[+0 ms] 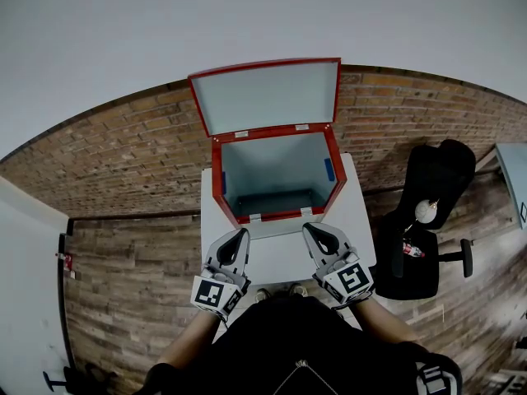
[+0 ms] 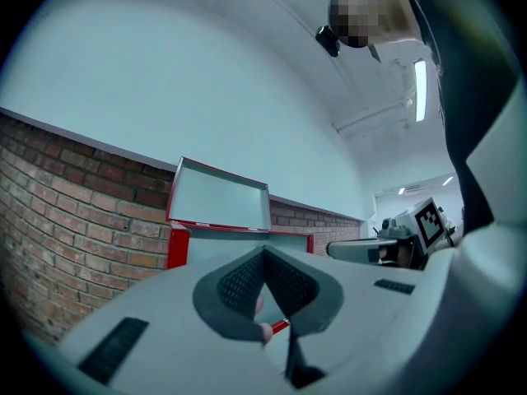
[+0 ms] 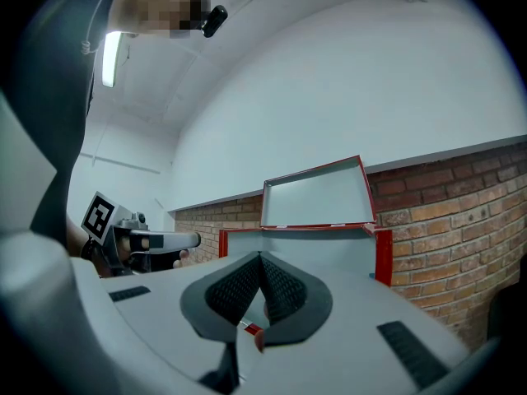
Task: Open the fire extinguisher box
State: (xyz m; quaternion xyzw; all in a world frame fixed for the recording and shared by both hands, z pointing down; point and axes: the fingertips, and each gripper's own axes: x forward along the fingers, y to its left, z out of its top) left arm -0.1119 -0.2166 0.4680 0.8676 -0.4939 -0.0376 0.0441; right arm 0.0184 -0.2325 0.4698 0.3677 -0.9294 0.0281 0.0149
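Observation:
A red fire extinguisher box (image 1: 278, 175) stands on a white table (image 1: 284, 257) against the brick wall, its lid (image 1: 268, 95) swung up and leaning back. The inside looks pale and empty. My left gripper (image 1: 240, 236) is shut and hovers just in front of the box's front left corner. My right gripper (image 1: 312, 231) is shut too, in front of the front right corner. Neither holds anything. In the left gripper view the box (image 2: 239, 241) and raised lid (image 2: 221, 205) lie ahead of the jaws. The right gripper view shows the box (image 3: 309, 245) and lid (image 3: 316, 193) likewise.
A black office chair (image 1: 428, 220) with a small white object and a red item on it stands to the right of the table. A brick wall (image 1: 115, 151) runs behind the box. Wooden floor (image 1: 132, 278) lies to the left.

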